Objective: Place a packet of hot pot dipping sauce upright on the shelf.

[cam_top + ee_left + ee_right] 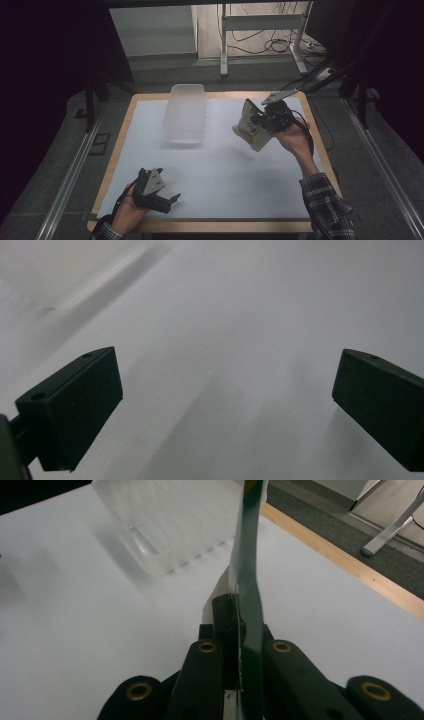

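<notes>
My right gripper [260, 120] is shut on a flat packet [250, 127], white with green and orange print, and holds it in the air over the right part of the table. In the right gripper view the packet [247, 570] stands edge-on, pinched between the jaws of the right gripper [239, 630]. A clear plastic bin [186, 114] sits at the table's far middle, to the left of the packet; the same bin [165, 520] lies beyond the packet. My left gripper [172, 200] rests open near the front left edge, nothing between its jaws [225, 400].
A white sheet [215, 170] covers the wooden table [220, 226]. Beyond the far edge stand a metal desk frame [260, 35] and loose cables [272, 45] on the floor. Rails run along both sides of the table.
</notes>
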A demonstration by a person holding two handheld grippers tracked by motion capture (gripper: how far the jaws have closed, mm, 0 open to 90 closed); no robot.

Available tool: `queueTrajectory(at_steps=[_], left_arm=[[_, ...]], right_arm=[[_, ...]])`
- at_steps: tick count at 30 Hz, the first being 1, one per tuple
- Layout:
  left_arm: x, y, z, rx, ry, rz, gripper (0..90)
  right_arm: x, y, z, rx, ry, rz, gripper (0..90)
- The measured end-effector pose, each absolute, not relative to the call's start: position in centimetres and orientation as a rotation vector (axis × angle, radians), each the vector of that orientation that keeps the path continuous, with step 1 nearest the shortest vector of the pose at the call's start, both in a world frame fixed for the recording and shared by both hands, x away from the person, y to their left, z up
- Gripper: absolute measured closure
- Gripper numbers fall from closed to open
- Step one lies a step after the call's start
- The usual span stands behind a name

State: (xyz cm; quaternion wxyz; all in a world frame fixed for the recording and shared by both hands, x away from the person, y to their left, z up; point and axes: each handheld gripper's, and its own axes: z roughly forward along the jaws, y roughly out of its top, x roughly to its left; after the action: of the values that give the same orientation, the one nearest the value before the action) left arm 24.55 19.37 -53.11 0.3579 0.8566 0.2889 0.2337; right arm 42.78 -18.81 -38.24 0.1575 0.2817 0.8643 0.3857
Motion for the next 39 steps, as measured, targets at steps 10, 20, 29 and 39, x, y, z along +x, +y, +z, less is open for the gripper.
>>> queueTrajectory(at_steps=[10,20,29,39], left_arm=[[24.5,19.4,-53.1,2.203,0.747,0.599,0.0],[24.5,19.3,-53.1,2.21,0.737,0.602,0.0],[24.5,19.3,-53.1,2.217,0.731,0.603,0.0],[24.4,19.3,-53.1,2.22,0.724,0.606,0.0]], right_arm=[[45.4,-17.0,-37.9,0.786,2.472,1.125,89.6],[48.2,-13.6,-37.5,0.704,2.525,1.153,89.6],[49.7,-10.6,-37.5,0.642,2.574,1.144,89.5],[51.5,-7.3,-37.6,0.565,2.64,1.103,89.5]])
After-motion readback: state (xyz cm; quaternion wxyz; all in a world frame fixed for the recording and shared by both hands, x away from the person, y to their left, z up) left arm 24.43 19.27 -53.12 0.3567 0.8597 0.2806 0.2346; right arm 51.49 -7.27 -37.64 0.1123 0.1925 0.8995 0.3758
